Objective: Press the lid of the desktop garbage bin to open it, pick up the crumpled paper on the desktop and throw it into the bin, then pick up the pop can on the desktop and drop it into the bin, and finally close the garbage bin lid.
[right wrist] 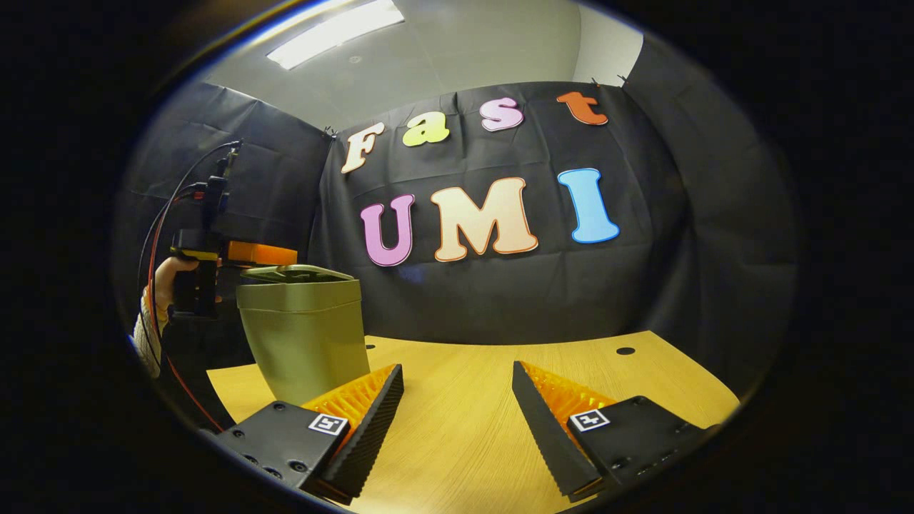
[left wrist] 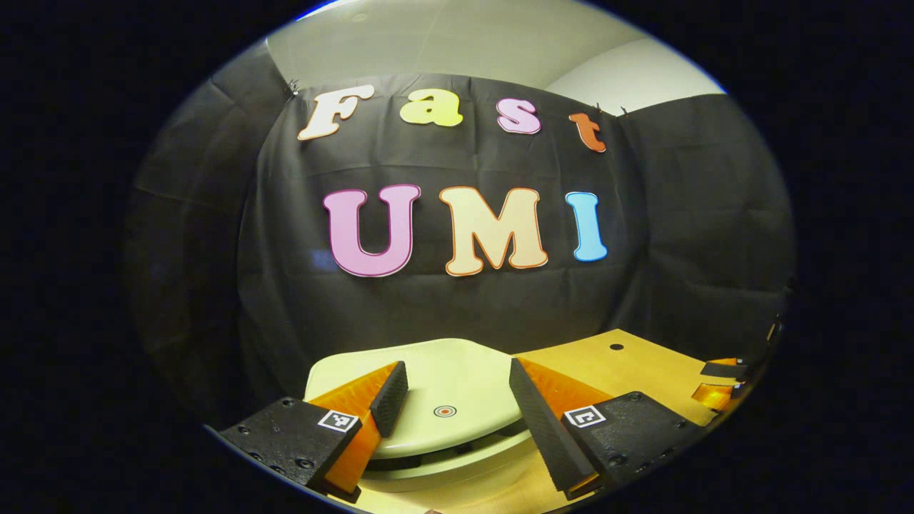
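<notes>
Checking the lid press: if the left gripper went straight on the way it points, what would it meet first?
Probably the bin lid: it lies right ahead between the open left gripper fingers, near its round target mark. Depth is unclear.

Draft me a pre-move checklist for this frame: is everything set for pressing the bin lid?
1. Lid shut, lying flat on the bin: ok.
2. Left tool lined up over the lid, with the round mark between its fingers: ok.
3. Left tool touching the lid: cannot tell.
4. Right tool open, holding nothing, over the table and apart from the bin: ok.
5. Bin upright on the table: ok.
6. Where the crumpled paper and pop can lie for the later pickups: cannot tell.
</notes>
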### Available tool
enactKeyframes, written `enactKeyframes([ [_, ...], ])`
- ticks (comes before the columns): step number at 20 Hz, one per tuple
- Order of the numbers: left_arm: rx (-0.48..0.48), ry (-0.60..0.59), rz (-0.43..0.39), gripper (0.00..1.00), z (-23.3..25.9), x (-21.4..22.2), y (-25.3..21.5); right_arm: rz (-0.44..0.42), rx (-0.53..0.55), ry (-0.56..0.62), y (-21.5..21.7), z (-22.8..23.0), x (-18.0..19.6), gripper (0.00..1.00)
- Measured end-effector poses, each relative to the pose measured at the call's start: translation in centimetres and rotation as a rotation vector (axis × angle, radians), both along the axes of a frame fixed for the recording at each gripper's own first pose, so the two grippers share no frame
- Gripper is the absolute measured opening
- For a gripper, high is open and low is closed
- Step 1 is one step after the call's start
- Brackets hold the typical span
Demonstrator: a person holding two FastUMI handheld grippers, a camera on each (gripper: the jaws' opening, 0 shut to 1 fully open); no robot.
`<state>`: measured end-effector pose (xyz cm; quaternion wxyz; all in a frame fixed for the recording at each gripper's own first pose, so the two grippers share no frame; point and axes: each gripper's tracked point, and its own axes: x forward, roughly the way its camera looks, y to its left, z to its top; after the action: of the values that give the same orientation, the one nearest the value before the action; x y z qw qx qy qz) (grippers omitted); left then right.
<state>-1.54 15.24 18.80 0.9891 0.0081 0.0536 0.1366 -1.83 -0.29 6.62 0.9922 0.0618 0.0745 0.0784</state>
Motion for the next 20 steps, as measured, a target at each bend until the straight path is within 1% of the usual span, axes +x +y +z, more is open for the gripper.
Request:
enactKeyframes([
  [1,0.004,-0.006,0.004,0.93,-0.2,0.0,-0.2,0.002,0.002,0.004,0.1,-0.1,0.0,0.96],
  [2,0.011,0.000,-0.002,0.89,-0.6,0.0,-0.6,0.005,0.002,0.006,0.3,-0.2,0.0,0.96],
  [4,0.017,0.011,0.001,0.88,-1.4,-0.1,-0.7,0.017,-0.004,0.008,0.8,-0.2,-0.1,0.96],
  [6,0.005,0.006,0.038,0.88,-1.9,-0.4,-0.2,0.033,-0.010,0.004,1.4,-0.2,-0.2,0.96],
  [7,0.004,-0.008,0.048,0.96,-1.6,-0.4,-0.1,0.038,-0.013,0.005,1.6,-0.2,-0.3,0.96],
  [8,-0.004,-0.008,0.053,0.91,-1.7,-0.4,-0.2,0.042,-0.015,0.009,1.7,-0.3,-0.3,0.96],
  [10,-0.012,-0.019,0.071,0.91,-1.9,-0.6,0.0,0.048,-0.014,0.012,2.0,-0.3,-0.3,0.96],
  [11,-0.013,-0.032,0.082,0.99,-1.7,-0.7,0.2,0.054,-0.010,0.013,2.3,-0.3,-0.4,0.96],
  [12,-0.015,-0.043,0.096,0.93,-1.6,-0.6,0.4,0.059,-0.006,0.013,2.5,-0.2,-0.5,0.96],
  [15,0.026,-0.061,0.132,0.93,-1.9,-0.6,0.4,0.078,-0.003,0.014,3.1,-0.2,-0.6,0.96],
  [18,0.077,-0.089,0.143,0.94,-1.8,-0.7,0.3,0.085,-0.004,0.012,3.4,-0.1,-0.7,0.96],
  [20,0.080,-0.099,0.155,0.94,-2.0,-0.6,0.5,0.085,0.000,0.015,3.4,-0.2,-0.6,0.96],
])
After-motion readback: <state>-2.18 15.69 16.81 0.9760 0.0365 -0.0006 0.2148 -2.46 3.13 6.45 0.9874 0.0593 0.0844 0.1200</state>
